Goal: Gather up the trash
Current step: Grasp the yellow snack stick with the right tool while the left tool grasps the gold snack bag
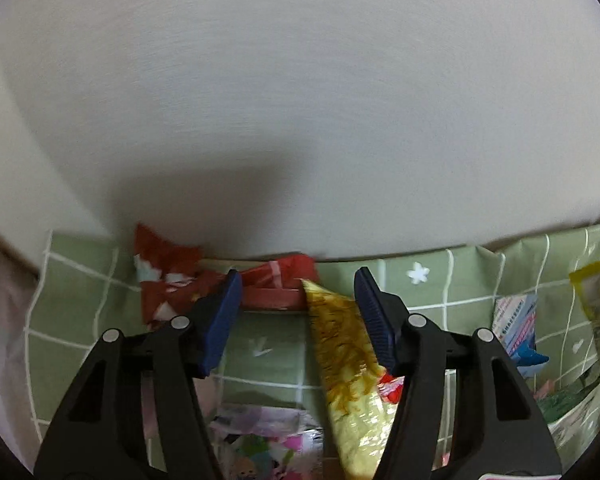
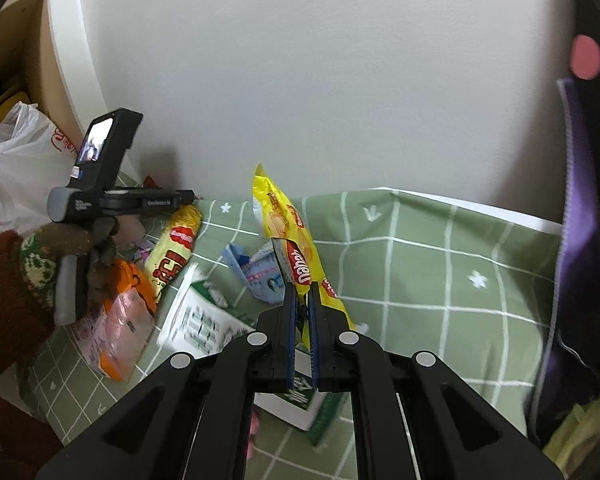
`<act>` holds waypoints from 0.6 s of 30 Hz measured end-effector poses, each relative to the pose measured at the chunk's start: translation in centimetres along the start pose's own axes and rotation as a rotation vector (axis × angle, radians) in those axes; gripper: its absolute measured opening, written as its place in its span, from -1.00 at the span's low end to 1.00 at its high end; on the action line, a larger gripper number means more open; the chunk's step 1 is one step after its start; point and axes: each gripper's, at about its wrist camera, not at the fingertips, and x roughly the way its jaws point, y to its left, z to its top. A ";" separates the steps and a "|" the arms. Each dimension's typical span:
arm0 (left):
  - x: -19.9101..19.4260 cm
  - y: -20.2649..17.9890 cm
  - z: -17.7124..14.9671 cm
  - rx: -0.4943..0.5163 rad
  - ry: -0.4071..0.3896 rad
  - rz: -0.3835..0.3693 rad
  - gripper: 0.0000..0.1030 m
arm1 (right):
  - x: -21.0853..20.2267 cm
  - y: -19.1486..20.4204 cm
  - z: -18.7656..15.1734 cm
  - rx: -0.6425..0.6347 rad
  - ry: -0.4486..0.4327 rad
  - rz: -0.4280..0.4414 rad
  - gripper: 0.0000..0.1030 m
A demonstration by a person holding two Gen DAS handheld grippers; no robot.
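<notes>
My right gripper (image 2: 303,286) is shut on a yellow biscuit wrapper (image 2: 284,216) and holds it up above the green checked tablecloth (image 2: 440,280). My left gripper (image 1: 296,280) is open over the cloth, facing a crumpled red wrapper (image 1: 168,276) by the wall. A long yellow snack packet (image 1: 348,368) lies just inside its right finger (image 1: 374,316), not gripped. In the right wrist view the left gripper (image 2: 188,196) is at the left, held by a gloved hand. The yellow packet (image 2: 176,248) lies below it.
A white wall (image 2: 300,80) backs the table. More wrappers lie on the cloth: a blue-white one (image 2: 260,276), a white-green carton (image 2: 204,320), orange and pink packets (image 2: 120,320). A white plastic bag (image 2: 16,160) is far left. A purple-edged dark bag (image 2: 576,240) hangs right.
</notes>
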 end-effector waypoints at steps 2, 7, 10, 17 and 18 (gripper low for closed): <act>0.5 -1.0 -0.1 0.020 0.032 -0.061 0.03 | -0.2 0.0 -0.2 0.005 0.001 -0.019 -0.87; 2.0 -2.6 -1.2 0.022 0.127 -0.193 -0.16 | -1.1 0.0 0.2 0.007 -0.001 -0.050 -0.87; 1.6 -2.8 -1.9 0.000 0.125 -0.252 -0.19 | -1.4 0.1 0.4 0.006 0.000 -0.056 -0.87; -3.9 -3.7 -3.5 0.022 -0.030 -0.294 -0.27 | -2.1 -0.4 0.3 0.018 -0.010 -0.066 -0.87; -5.6 -3.2 -3.4 0.042 -0.106 -0.197 -0.27 | -2.2 -0.4 0.2 0.023 -0.016 -0.064 -0.87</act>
